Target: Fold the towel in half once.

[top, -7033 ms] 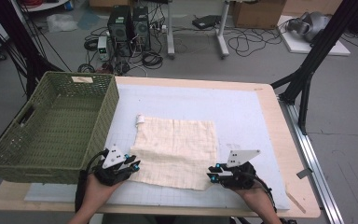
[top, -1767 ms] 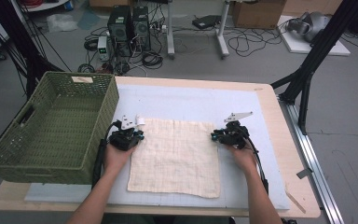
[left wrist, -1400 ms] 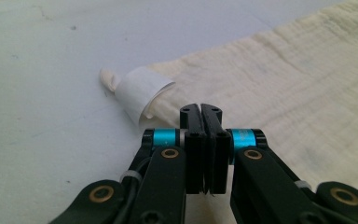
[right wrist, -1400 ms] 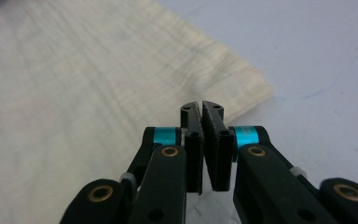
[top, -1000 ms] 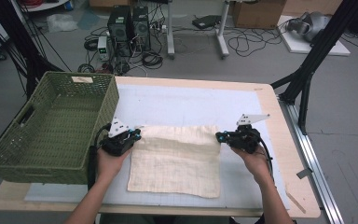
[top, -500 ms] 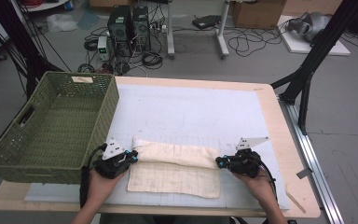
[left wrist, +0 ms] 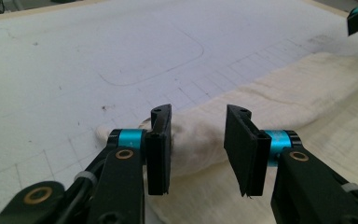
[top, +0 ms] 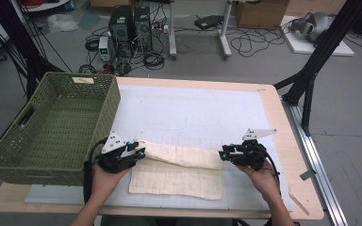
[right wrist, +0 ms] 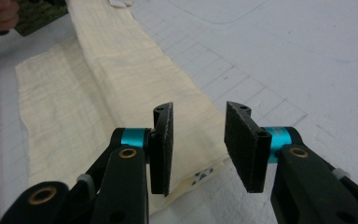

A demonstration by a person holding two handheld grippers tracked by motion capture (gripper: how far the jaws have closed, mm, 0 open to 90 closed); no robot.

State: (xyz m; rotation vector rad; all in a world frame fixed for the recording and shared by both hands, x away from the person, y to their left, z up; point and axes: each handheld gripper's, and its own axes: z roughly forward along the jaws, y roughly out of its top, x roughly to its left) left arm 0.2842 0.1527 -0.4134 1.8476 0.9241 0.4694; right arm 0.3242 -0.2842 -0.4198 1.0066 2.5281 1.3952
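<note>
Flanking one folded cloth (top: 179, 167) — two claws, left claw (top: 140, 152), right claw (top: 222, 155), just opening.

cloth (top: 179, 172): cream, faint woven check | mat (top: 193, 113) under cloth: white, thin grey grid | basket (top: 52, 127) left of cloth: olive-green weave | table (top: 283, 117): pale wood

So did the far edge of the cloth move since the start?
Yes. The cloth has its far edge folded toward the person, leaving more bare mat beyond it.
</note>
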